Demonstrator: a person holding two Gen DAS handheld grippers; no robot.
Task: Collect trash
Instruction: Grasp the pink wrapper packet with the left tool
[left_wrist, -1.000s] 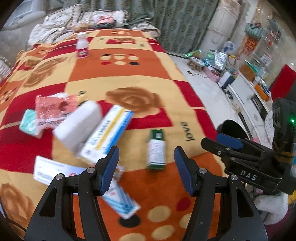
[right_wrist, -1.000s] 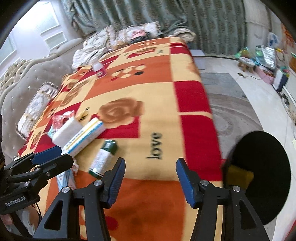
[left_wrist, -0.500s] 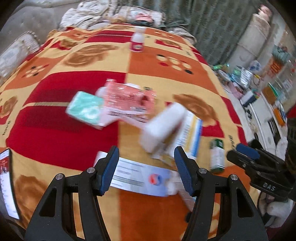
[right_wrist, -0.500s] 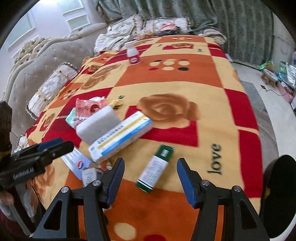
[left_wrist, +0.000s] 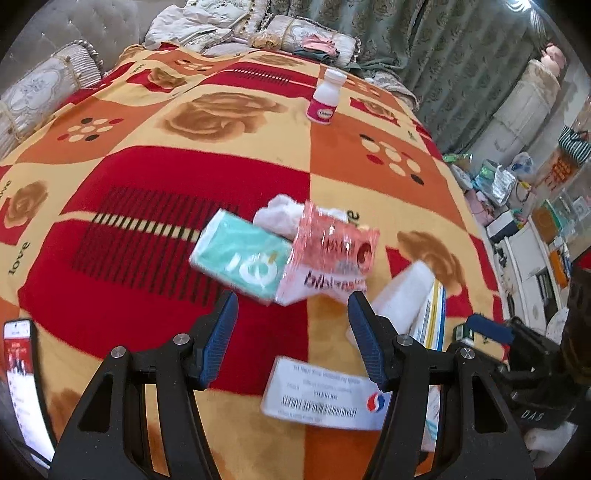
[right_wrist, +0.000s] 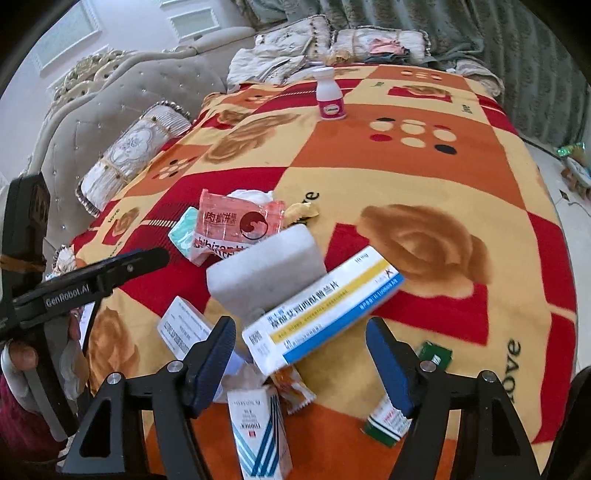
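Note:
Trash lies scattered on a patterned blanket (left_wrist: 147, 184). My left gripper (left_wrist: 291, 332) is open and empty, just short of a teal tissue pack (left_wrist: 240, 258) and a pink snack wrapper (left_wrist: 332, 247). A flat white box (left_wrist: 325, 402) lies under its right finger. My right gripper (right_wrist: 303, 358) is open and empty, over a long white medicine box with yellow and blue stripes (right_wrist: 325, 306). A white sponge block (right_wrist: 266, 269), a small striped box (right_wrist: 258, 428) and a green-white box (right_wrist: 402, 410) lie close by. The pink wrapper (right_wrist: 236, 221) lies further back.
A white bottle with a pink label (left_wrist: 327, 98) (right_wrist: 330, 94) stands upright at the far end. Pillows (right_wrist: 133, 151) line the left side. A phone (left_wrist: 22, 373) lies at the left edge. The bed's right edge drops to the floor (right_wrist: 569, 206).
Both grippers have swung left and moved in over the pile. The left one now faces the teal pack and pink wrapper; the right one now sits over the long medicine box. Both stayed open.

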